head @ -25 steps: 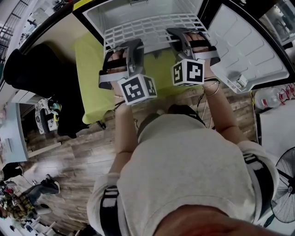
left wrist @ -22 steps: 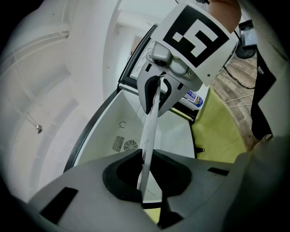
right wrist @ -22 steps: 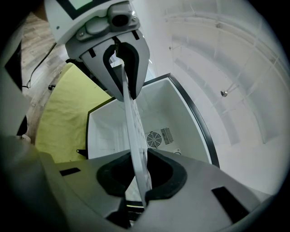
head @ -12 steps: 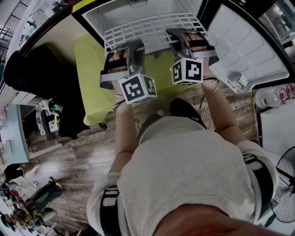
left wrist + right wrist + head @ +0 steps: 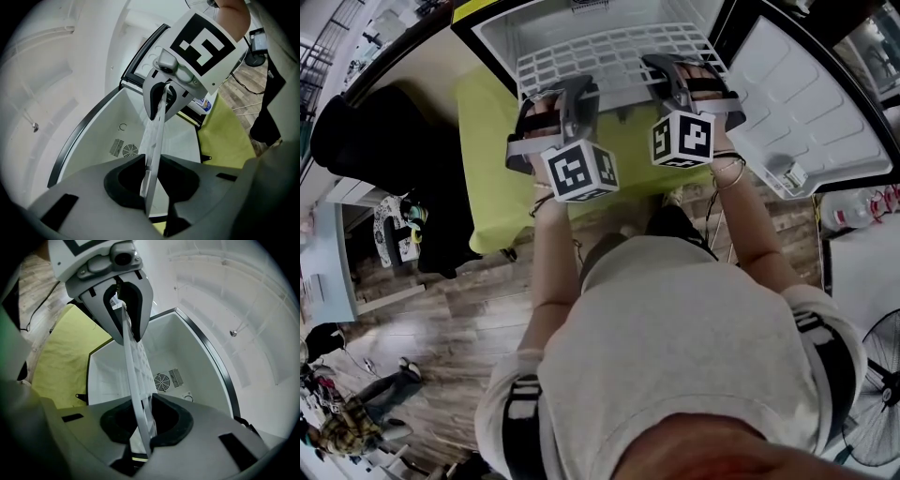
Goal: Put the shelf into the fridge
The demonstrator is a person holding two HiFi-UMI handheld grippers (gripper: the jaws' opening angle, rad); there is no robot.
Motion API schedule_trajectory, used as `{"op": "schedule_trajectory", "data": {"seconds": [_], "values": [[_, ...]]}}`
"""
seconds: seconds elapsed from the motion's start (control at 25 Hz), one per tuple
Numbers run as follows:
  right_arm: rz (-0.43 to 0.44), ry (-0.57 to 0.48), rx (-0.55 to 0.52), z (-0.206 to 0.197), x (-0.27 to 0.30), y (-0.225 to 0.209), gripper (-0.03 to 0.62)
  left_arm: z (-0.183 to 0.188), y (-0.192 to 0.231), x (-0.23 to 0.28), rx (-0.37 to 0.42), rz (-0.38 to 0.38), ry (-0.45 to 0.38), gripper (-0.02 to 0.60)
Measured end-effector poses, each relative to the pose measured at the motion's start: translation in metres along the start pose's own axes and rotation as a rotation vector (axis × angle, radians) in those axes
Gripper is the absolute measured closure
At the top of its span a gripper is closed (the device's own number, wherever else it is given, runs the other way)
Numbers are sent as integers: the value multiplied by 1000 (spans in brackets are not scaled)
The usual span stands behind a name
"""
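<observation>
The white slatted shelf (image 5: 609,61) lies level in the mouth of the open small fridge (image 5: 497,33), with its far part inside. My left gripper (image 5: 555,94) is at the shelf's near edge on the left. Its jaws have just been opening, and the shelf edge (image 5: 157,136) stands between them with slack at one pad. My right gripper (image 5: 680,70) is shut on the same edge further right. Its jaws have just eased apart a little, but the shelf (image 5: 136,371) still fills the gap. Each gripper view shows the other gripper on the shelf's edge.
The white fridge door (image 5: 806,103) stands open to the right. A yellow-green mat (image 5: 487,159) covers the floor in front of the fridge. Dark bags (image 5: 356,141) lie to the left, and a bottle (image 5: 853,202) and a fan (image 5: 877,394) are at the right.
The grippers and the shelf keep their place at the fridge mouth. Only the head view has shifted slightly.
</observation>
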State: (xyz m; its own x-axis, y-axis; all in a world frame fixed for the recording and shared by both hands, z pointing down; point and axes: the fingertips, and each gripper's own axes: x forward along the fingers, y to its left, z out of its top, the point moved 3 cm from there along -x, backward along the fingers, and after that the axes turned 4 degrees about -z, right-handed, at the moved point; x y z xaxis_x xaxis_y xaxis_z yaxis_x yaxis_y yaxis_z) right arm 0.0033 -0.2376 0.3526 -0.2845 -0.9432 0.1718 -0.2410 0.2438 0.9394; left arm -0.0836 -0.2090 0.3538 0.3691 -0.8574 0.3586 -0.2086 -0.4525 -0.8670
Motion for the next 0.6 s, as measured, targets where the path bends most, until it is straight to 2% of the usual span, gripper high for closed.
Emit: {"op": "schedule_trajectory", "data": {"seconds": [0.6], "values": [[21,-32,5,-6,29,-3,522,-10,10,27,-42,-9,24,490]]}}
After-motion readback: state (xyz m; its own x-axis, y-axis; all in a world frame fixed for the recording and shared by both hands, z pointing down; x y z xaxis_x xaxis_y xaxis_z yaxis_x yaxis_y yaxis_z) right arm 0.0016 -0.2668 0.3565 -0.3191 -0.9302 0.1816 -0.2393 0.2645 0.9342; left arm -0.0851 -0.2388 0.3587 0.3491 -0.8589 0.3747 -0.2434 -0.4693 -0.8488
